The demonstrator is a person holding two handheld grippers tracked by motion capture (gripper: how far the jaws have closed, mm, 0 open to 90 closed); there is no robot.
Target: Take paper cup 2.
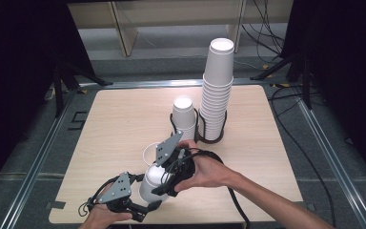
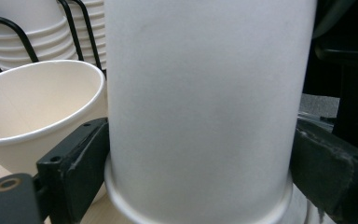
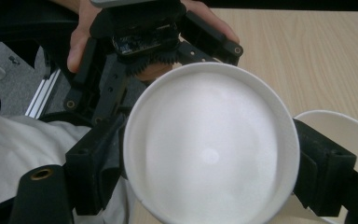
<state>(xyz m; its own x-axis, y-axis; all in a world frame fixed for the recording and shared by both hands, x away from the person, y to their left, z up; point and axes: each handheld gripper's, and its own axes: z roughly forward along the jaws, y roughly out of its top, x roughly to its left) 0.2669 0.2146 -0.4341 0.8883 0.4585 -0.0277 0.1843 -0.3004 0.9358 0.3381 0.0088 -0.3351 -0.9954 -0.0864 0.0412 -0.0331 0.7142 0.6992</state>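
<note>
At the near edge of the table [image 1: 124,114], a little left of centre, an inverted white paper cup [image 1: 153,180] is held just off the wood between both tools, its base up and its rolled rim down, so its long axis runs roughly upright with a slight lean. In the left gripper view that rolled rim sits low in the frame with a second rim peeping beneath it, so I'd judge two or more nested cups here, though the blur leaves that unsure. The left claw [image 1: 143,210] comes in from the near-left and stands partly closed, its jaws pressed on the cup's lower wall just above the rim. The right claw [image 1: 164,183] reaches from the right and looks straight down on the flat base [image 3: 209,154], its jaws partly closed on either side of the upper end. Both hands are at the cup; the right one has the top, so any pulling apart would run along the cup's axis, up from the left claw's hold. Just beyond it an open loose cup [image 1: 148,152] stands mouth up on the table. Farther off, right of centre, a short stack of cups [image 1: 184,114] and a tall stack of cups [image 1: 218,88] stand in a black wire holder [image 1: 198,129].
</note>
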